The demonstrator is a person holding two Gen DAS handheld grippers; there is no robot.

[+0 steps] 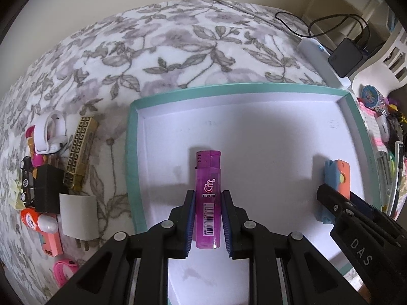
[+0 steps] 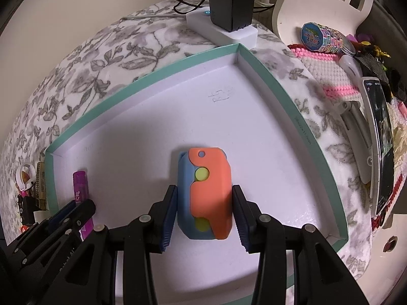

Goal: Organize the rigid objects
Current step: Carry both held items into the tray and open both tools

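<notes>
A shallow white box with a teal rim (image 1: 229, 86) lies on a floral blanket. In the left wrist view a translucent purple lighter (image 1: 208, 175) lies lengthwise over the box floor, and my left gripper (image 1: 208, 195) is shut on its lower half, both pads against its sides. In the right wrist view an orange and blue toy with yellow-green dots (image 2: 211, 195) sits low over the box floor (image 2: 267, 139), with my right gripper (image 2: 204, 190) shut on it. Each gripper shows at the edge of the other's view, the toy (image 1: 339, 175) at right and the lighter (image 2: 80, 183) at left.
Left of the box lies a pile: a gold patterned lighter (image 1: 80, 152), a white band (image 1: 48, 132), a black block (image 1: 48, 190), a white plug (image 1: 76, 216), a pink band (image 1: 64, 272). A power strip with black charger (image 2: 229, 2) sits behind. A phone (image 2: 381, 139) and knitted mat (image 2: 330, 76) lie right.
</notes>
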